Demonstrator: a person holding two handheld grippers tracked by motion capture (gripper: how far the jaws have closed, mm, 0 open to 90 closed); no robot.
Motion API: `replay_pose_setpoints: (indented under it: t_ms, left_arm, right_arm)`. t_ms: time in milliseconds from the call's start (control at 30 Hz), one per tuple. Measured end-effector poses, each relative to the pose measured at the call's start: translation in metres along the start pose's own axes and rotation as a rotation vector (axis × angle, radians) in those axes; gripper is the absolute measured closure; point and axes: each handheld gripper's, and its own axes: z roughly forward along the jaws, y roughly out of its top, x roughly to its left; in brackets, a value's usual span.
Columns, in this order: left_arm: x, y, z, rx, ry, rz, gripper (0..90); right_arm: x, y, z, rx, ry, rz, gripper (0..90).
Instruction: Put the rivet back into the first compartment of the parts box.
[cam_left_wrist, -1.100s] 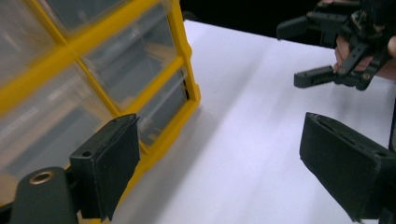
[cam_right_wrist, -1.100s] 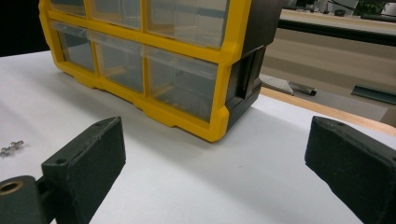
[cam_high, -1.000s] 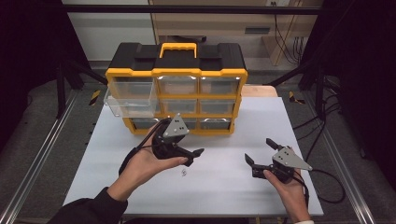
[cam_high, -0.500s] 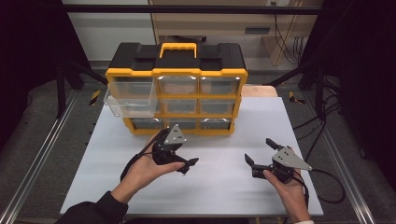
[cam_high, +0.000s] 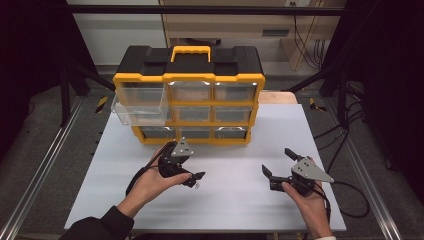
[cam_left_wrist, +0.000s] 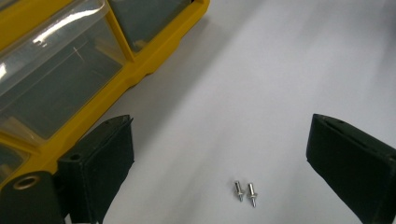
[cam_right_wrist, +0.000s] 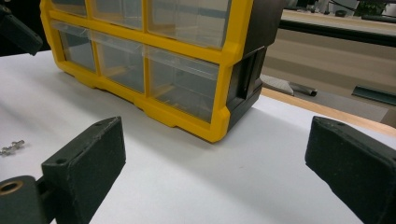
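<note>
- White tabletop (cam_high: 235, 200) is carrying the yellow drawer organizer (cam_high: 189, 95) along its far edge.
- I'm hovering the left gripper (cam_left_wrist: 219, 163), jaws spread, straddling two small screws (cam_left_wrist: 245, 191) for pinching.
- I'm parking the right gripper (cam_right_wrist: 215, 163) agape, clear.

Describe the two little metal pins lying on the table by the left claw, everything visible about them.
The two pins are small, silvery and shiny, metal by the look. Each has a short shaft with a wider collar near one end. They lie flat on the white table, side by side and nearly parallel, so close I cannot tell whether they touch. They sit between the spread jaws of the left claw, which is open and touches neither. In the high view they show as a tiny glint just beside that claw.
</note>
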Motion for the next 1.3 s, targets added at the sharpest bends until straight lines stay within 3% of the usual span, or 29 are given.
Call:
replay_pose_setpoints:
  t_ms: [767, 900, 967, 1100, 1133, 1167, 1200, 1267, 1300]
  left_arm:
    - [0.005, -0.019, 0.014, 0.060, -0.017, -0.011, 7.4]
    - [0.005, -0.020, 0.015, 0.066, -0.017, -0.009, 7.9]
    - [0.007, -0.020, 0.014, 0.090, -0.015, 0.014, 8.3]
    - [0.007, -0.023, 0.016, 0.092, -0.013, 0.005, 9.2]
    - [0.005, -0.024, 0.018, 0.075, -0.015, -0.018, 9.3]
    - [0.007, -0.024, 0.016, 0.113, -0.007, 0.015, 9.6]
    - [0.008, -0.024, 0.016, 0.112, -0.009, 0.020, 9.6]
    - [0.005, -0.025, 0.018, 0.082, -0.013, -0.019, 10.3]
    - [0.008, -0.025, 0.016, 0.117, -0.009, 0.020, 10.6]
  right_arm:
    - [0.000, 0.000, 0.000, -0.001, -0.001, -0.001, 5.1]
    - [0.000, 0.000, 0.000, -0.001, 0.000, -0.002, 5.2]
    - [0.000, 0.000, 0.000, -0.001, 0.000, -0.001, 5.2]
    - [0.000, 0.000, 0.000, -0.001, 0.000, -0.002, 5.1]
    - [0.000, 0.000, 0.000, -0.001, 0.000, -0.001, 5.1]
    - [0.000, 0.000, 0.000, -0.001, 0.000, -0.001, 5.1]
    - [0.000, 0.000, 0.000, -0.001, -0.001, -0.001, 5.2]
    - [0.000, 0.000, 0.000, -0.001, 0.000, -0.002, 5.2]
    - [0.000, 0.000, 0.000, -0.001, -0.001, -0.001, 5.1]
